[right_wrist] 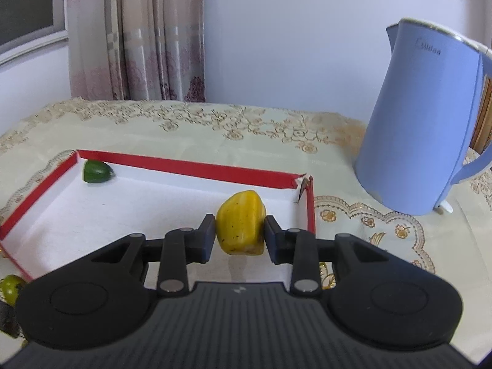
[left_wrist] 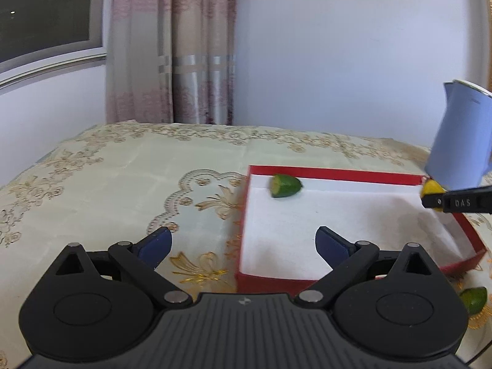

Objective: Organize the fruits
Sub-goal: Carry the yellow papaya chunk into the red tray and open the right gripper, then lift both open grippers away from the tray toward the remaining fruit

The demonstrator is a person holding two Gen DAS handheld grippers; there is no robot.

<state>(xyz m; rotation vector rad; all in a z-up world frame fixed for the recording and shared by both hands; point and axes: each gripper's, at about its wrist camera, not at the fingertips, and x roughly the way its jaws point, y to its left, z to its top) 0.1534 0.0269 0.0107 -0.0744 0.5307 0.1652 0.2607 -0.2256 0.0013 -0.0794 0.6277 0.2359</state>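
Observation:
A red box with a white lining lies on the table. A green fruit piece rests in its far left corner. My right gripper is shut on a yellow fruit piece and holds it over the box's right part; it shows at the right edge of the left wrist view. My left gripper is open and empty over the box's near left corner. Another green fruit piece lies on the cloth outside the box's near side.
A light blue electric kettle stands right of the box. The table has a cream floral cloth. A wall, a curtain and a window lie behind the table.

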